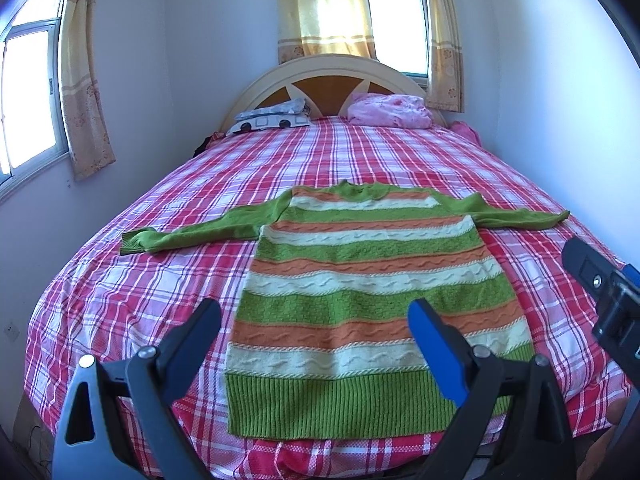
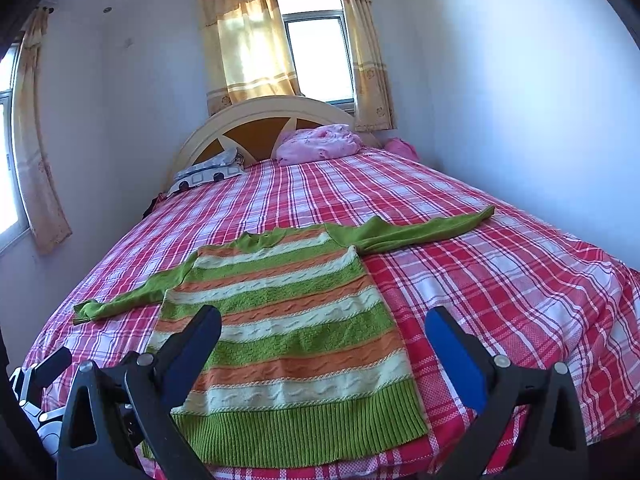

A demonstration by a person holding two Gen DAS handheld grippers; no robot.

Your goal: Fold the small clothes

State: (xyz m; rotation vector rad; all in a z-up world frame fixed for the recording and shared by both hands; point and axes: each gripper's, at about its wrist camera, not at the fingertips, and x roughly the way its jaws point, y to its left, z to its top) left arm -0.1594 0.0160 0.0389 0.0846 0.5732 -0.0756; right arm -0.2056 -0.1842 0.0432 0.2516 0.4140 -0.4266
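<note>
A small knit sweater point(image 1: 360, 276) with green, orange and cream stripes lies flat on the bed, hem toward me, both green sleeves spread out sideways. It also shows in the right wrist view point(image 2: 288, 328). My left gripper point(image 1: 316, 312) is open and empty, hovering above the sweater's lower part near the hem. My right gripper point(image 2: 324, 320) is open and empty, hovering over the sweater's right hem side. The right gripper's body shows at the right edge of the left wrist view point(image 1: 600, 280).
The bed has a red and white plaid sheet point(image 1: 180, 264). A patterned pillow point(image 1: 272, 118) and a pink bundle point(image 1: 388, 110) lie by the headboard point(image 1: 332, 68). White walls and curtained windows surround the bed. The bed's foot edge is just below the grippers.
</note>
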